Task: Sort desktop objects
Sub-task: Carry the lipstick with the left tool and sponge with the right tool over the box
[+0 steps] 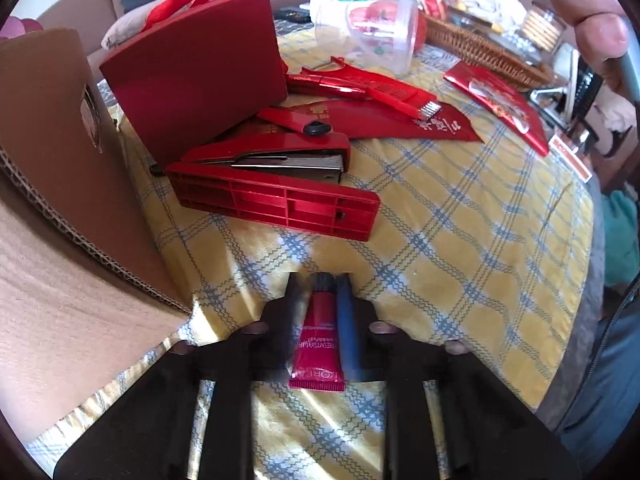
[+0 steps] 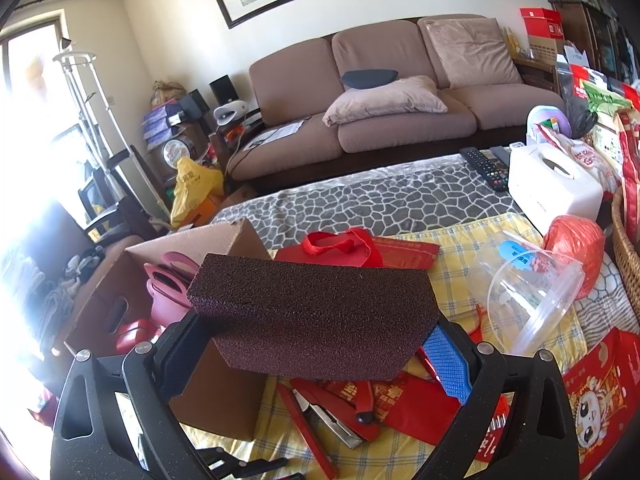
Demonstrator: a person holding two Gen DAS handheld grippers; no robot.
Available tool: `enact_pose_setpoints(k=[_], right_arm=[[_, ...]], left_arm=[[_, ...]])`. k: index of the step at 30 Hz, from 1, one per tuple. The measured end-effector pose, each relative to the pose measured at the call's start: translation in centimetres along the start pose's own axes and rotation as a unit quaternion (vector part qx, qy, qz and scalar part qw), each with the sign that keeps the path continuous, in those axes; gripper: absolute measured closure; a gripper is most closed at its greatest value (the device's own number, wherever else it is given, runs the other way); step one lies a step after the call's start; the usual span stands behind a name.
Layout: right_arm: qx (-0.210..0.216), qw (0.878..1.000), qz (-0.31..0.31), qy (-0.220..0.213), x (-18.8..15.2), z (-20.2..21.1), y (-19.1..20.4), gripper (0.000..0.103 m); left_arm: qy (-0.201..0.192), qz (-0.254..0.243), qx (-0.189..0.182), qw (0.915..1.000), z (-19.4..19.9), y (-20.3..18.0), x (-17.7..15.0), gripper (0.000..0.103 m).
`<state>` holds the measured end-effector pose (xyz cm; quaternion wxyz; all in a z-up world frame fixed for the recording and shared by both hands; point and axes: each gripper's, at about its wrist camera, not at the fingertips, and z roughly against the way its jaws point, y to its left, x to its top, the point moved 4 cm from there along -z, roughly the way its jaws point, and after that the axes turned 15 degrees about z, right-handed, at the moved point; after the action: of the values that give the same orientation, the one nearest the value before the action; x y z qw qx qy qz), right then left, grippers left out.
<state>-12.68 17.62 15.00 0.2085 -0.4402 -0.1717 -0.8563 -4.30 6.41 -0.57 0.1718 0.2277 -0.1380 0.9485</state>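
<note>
Sponge block (image 2: 312,316) hides most of the left pad of the right tongs (image 2: 316,344) and part of the stapler (image 2: 332,420). Cardboard box (image 1: 60,152) cut off at left edge. Tube (image 1: 318,340) print blurred, only partly legible.

stapler (image 1: 276,188): glossy red plastic, bare metal seen inside | box (image 1: 60,152): matt corrugated cardboard | block (image 2: 312,316): rough, porous, matt | cup (image 1: 364,32): clear plastic | tube (image 1: 318,344): glossy | table cloth (image 1: 460,240): woven check

Black gripper fingers (image 2: 447,364) with blue ribbed pads, silver screws; bare thumb (image 1: 588,12).
</note>
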Motion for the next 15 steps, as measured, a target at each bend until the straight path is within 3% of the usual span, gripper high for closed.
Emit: enact_pose_setpoints(k=[4, 6, 9, 12, 15], right_arm=[[-0.002, 1.000, 0.004, -0.015, 0.5, 0.5, 0.4, 0.005], [-0.001, 1.000, 0.008, -0.029, 1.1, 1.1, 0.7, 0.005], [0.002, 0.998, 0.011, -0.054, 2.1, 2.0, 1.4, 0.005], [0.000, 0.997, 0.003, -0.076, 3.0, 2.7, 2.0, 0.005], [0.013, 0.996, -0.020, -0.092, 3.5, 2.8, 2.4, 0.005]], left_arm=[[-0.027, 0.016, -0.014, 0.9994, 1.4, -0.2, 0.8, 0.088], [-0.046, 0.028, -0.039, 0.9978, 3.0, -0.3, 1.5, 0.088], [-0.097, 0.045, -0.066, 0.9920, 7.0, -0.4, 3.3, 0.088], [-0.162, 0.071, -0.096, 0.9795, 12.2, 0.3, 5.6, 0.088], [-0.227, 0.103, -0.098, 0.9634, 16.7, 2.5, 7.1, 0.088]])
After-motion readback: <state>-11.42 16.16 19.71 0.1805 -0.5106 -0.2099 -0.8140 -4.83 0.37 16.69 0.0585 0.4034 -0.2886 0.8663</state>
